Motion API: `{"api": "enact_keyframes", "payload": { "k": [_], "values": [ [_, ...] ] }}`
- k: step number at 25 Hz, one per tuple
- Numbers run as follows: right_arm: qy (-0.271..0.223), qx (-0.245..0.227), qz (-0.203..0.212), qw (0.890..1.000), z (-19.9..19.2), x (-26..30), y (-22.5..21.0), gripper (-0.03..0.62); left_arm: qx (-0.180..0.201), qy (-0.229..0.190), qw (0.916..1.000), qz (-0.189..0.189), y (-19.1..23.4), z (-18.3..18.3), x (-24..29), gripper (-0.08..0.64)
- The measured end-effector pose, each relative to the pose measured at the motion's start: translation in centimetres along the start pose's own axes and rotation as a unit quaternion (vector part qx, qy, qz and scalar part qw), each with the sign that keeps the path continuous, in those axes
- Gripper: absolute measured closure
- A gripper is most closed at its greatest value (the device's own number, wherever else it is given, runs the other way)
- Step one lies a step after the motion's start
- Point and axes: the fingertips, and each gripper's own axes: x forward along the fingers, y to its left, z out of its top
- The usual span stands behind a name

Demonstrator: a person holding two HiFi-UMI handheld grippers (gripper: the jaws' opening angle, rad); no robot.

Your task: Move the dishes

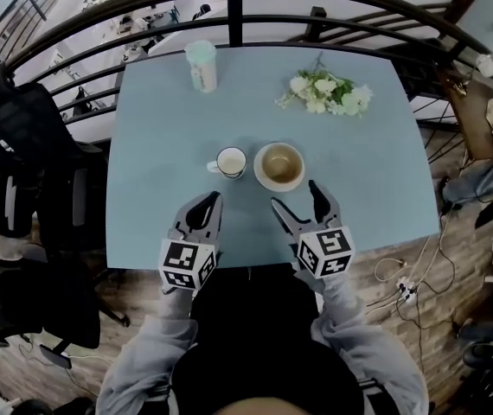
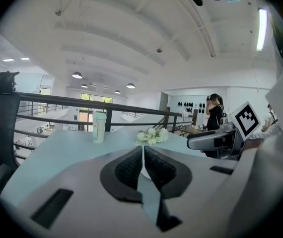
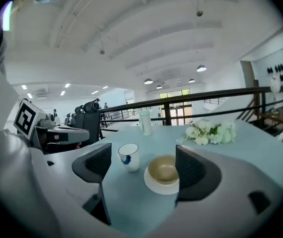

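Observation:
A white cup [image 1: 231,162] with a blue mark [image 3: 129,156] stands near the middle of the light blue table [image 1: 160,145]. Right beside it a tan bowl [image 1: 280,164] [image 3: 163,169] sits on a white saucer [image 3: 157,186]. My right gripper [image 1: 295,195] [image 3: 142,150] hangs open just short of them, empty, with cup and bowl framed between its pads. My left gripper [image 1: 205,207] [image 2: 143,148] is shut on nothing, level with the right one, and points at the cup from the near side. Neither gripper touches a dish.
A pale green tumbler [image 1: 201,66] [image 3: 145,122] stands at the far left of the table, a bunch of white flowers [image 1: 326,93] [image 3: 208,131] at the far right. A black railing [image 1: 234,7] runs behind the table. Office chairs [image 1: 22,197] stand to the left.

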Motion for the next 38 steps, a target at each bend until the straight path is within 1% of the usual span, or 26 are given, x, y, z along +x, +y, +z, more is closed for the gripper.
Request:
{"api": "enact_keyframes", "payload": {
  "k": [3, 4, 7, 11, 15, 18, 20, 22, 24, 29, 38],
  "values": [
    [-0.036, -0.008, -0.012, 0.999, 3.2, -1.7, -2.5, 0.207, 0.000, -0.026, 0.9995, 0.015, -0.6, 2.1, 0.7, 0.535],
    [-0.048, -0.004, -0.019, 0.999, 4.1, -2.3, -3.4, 0.214, 0.000, -0.033, 0.9992, 0.021, -0.6, 2.7, 0.7, 0.535],
    [-0.086, 0.014, -0.037, 0.995, 6.3, -4.0, -5.7, 0.261, 0.001, -0.048, 0.9982, 0.036, -0.4, 4.3, 0.7, 0.535],
    [-0.136, 0.027, -0.049, 0.989, 8.1, -5.8, -8.0, 0.307, 0.012, -0.065, 0.9963, 0.056, 0.4, 6.0, 0.8, 0.535],
    [-0.164, 0.036, -0.078, 0.983, 9.3, -7.5, -10.0, 0.421, 0.015, -0.075, 0.9944, 0.073, 1.0, 7.1, 0.7, 0.535],
    [-0.168, 0.039, -0.093, 0.980, 9.3, -8.0, -11.2, 0.505, 0.014, -0.074, 0.9938, 0.081, 1.5, 7.1, 0.9, 0.535],
    [-0.165, 0.059, -0.099, 0.980, 8.7, -8.1, -12.2, 0.584, 0.010, -0.069, 0.9939, 0.085, 1.6, 6.7, 1.1, 0.535],
    [-0.150, 0.076, -0.103, 0.980, 7.8, -7.9, -12.8, 0.584, 0.007, -0.063, 0.9944, 0.085, 1.4, 6.2, 1.3, 0.535],
    [-0.133, 0.077, -0.106, 0.982, 6.9, -7.6, -13.0, 0.584, 0.005, -0.057, 0.9949, 0.083, 1.0, 5.8, 1.5, 0.535],
    [-0.091, 0.039, -0.109, 0.989, 5.6, -6.0, -12.0, 0.586, 0.012, -0.048, 0.9958, 0.078, 0.4, 5.4, 2.1, 0.535],
    [-0.084, 0.021, -0.097, 0.991, 5.9, -4.8, -10.7, 0.586, 0.017, -0.034, 0.9971, 0.066, -0.2, 4.9, 2.7, 0.535]
  ]
}}
